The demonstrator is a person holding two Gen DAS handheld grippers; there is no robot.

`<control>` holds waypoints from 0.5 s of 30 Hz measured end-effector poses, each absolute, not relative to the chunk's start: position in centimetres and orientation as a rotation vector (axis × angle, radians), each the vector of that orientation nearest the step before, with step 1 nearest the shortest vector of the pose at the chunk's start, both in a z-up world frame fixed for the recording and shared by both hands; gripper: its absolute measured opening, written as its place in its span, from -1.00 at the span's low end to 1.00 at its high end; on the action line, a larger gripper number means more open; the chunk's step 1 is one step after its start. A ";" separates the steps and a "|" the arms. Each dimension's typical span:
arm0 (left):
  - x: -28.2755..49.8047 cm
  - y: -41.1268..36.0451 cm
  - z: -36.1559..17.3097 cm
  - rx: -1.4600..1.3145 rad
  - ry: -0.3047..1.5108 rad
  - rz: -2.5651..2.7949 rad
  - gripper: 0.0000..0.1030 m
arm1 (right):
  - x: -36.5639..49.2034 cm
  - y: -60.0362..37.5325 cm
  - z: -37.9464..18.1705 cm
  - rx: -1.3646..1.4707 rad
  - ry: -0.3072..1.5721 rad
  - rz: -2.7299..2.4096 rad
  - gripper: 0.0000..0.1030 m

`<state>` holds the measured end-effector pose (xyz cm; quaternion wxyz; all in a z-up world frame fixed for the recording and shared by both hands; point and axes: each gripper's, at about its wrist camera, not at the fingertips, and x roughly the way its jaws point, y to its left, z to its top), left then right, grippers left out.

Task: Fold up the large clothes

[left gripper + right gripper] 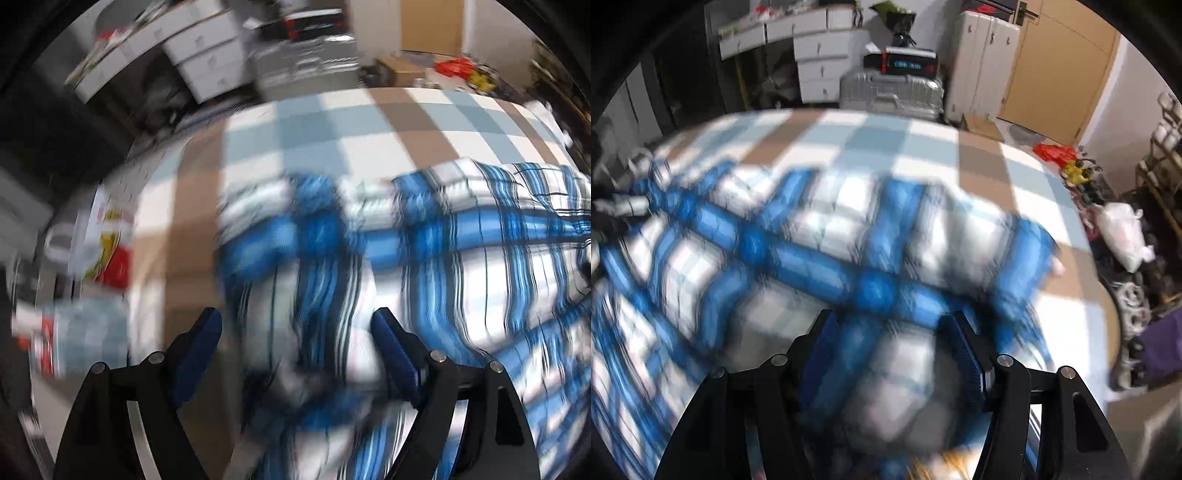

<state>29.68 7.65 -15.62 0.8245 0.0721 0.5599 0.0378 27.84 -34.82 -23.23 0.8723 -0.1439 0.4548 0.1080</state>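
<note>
A large blue, white and black plaid shirt (424, 240) lies spread and rumpled on a bed with a checked sheet (332, 122). My left gripper (295, 328) hangs over the shirt's left edge with its jaws wide apart; its left finger is over the bare sheet and its right finger over the cloth, gripping nothing. In the right wrist view the same shirt (812, 236) fills the middle, blurred. My right gripper (890, 328) stands open just above it. Plaid cloth shows in the gap, and the inner faces of both pads are bare.
The checked sheet (886, 136) runs to the bed's far edge. Beyond stand white drawers (820, 62), a silver suitcase (890, 92) and a wooden door (1060, 70). Bags and clutter (1123, 236) crowd the floor on the right. Packets (107, 251) lie off the bed's left side.
</note>
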 end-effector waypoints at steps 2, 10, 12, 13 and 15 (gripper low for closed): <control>26.2 7.9 -13.6 0.096 1.174 0.014 0.52 | 25.6 -35.8 -22.0 -0.263 0.951 0.182 0.20; 11.2 7.5 -8.9 0.091 1.045 -0.042 0.54 | 11.1 -34.7 -15.4 0.057 0.870 0.473 0.58; 9.2 8.0 -8.7 0.025 1.029 -0.071 0.54 | 8.0 -33.5 -16.0 0.088 0.908 0.574 0.62; 7.8 7.9 -8.5 0.003 1.016 -0.082 0.54 | 6.7 -32.8 -16.8 0.098 0.943 0.614 0.62; 6.2 7.8 -8.5 -0.026 0.988 -0.099 0.54 | 4.2 -31.4 -18.9 0.108 1.020 0.665 0.61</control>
